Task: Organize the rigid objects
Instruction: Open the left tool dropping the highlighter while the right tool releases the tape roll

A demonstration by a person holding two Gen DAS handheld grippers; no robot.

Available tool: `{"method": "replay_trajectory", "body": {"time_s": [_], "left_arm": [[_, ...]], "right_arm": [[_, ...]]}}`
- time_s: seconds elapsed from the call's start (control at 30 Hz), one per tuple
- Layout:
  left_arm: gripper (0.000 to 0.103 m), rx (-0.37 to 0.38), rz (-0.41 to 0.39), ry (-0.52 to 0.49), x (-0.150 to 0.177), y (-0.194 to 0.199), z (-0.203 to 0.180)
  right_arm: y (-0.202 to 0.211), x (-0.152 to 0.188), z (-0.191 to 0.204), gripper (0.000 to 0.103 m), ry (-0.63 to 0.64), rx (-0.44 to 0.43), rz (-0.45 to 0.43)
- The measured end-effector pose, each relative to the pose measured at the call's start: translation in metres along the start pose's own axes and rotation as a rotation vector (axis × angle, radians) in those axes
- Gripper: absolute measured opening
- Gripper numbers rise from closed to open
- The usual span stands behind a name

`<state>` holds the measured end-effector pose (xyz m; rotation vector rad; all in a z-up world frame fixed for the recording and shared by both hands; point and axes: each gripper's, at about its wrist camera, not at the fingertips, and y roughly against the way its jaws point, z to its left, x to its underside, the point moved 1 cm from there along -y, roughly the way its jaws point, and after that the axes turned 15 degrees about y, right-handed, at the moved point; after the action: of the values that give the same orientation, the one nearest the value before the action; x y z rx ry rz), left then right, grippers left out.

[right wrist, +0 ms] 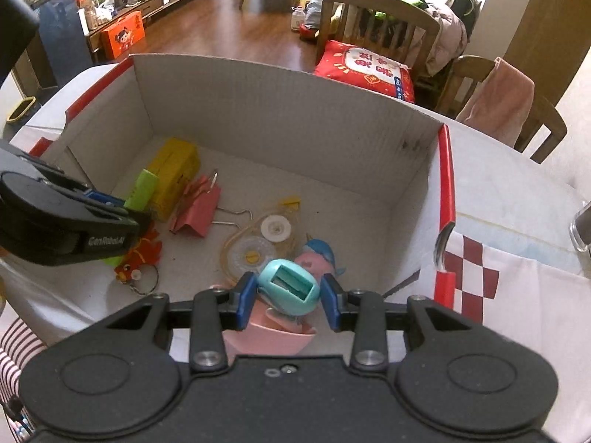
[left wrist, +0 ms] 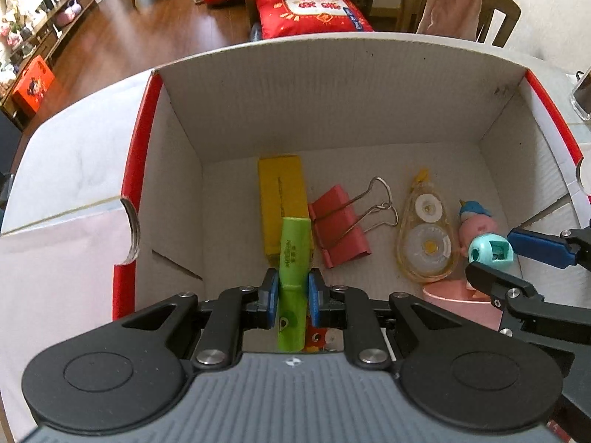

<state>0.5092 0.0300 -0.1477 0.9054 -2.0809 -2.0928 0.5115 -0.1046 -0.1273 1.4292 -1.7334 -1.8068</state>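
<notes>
Presently, the placing step is being carried out: two items are being lowered into the box (left wrist: 177, 170) at once, each gripper being pointed steeply downward over the floor of the box. The left gripper (left wrist: 292, 295) is being kept narrowly closed on a green highlighter (left wrist: 293, 254), which is being held above the near end of the yellow carton (left wrist: 282, 199). The right gripper (right wrist: 289, 301) is being kept partly closed around a teal sharpener (right wrist: 290, 288); its pads appear to be pressing the sides, though contact on the right side is not being shown plainly. The sharpener is being held over a pink dish (right wrist: 266, 339) and just in front of the pink figurine (right wrist: 314, 260).

For the next move, a free patch of floor is probably being sought for each item, after which the jaws would need to be opened (the highlighter beside the carton, the sharpener clear of the figurine).

Counted on the floor of the box: one yellow carton, one pink binder clip (left wrist: 338, 229), one correction tape (left wrist: 424, 243), one pink figurine, one pink dish, one red keyring charm (right wrist: 138, 260). Held: one highlighter, one sharpener. Boxes: one.
</notes>
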Motion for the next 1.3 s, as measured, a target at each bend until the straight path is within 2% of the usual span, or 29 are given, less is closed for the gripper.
{"method": "replay_trajectory", "body": {"time_s": [0.13,0.27,0.53,0.67,1.3], "left_arm": [[0.016,-0.002,0.005,0.0,0.0,-0.003,0.001],[0.017,0.005,0.015,0.024,0.002,-0.003,0.004],[0.017,0.016,0.007,0.033,0.002,0.001,0.01],[0.017,0.022,0.007,0.054,0.002,0.005,0.016],[0.017,0.014,-0.101,0.033,0.022,0.063,0.011]], "right_arm": [[0.001,0.001,0.0,0.04,-0.012,-0.012,-0.001],[0.005,-0.001,0.001,0.049,-0.013,-0.025,-0.012],[0.014,-0.003,-0.002,0.051,-0.038,-0.023,-0.038],[0.019,-0.001,-0.005,0.059,-0.04,-0.021,-0.046],[0.066,0.008,-0.004,0.067,-0.038,-0.054,-0.133]]}}
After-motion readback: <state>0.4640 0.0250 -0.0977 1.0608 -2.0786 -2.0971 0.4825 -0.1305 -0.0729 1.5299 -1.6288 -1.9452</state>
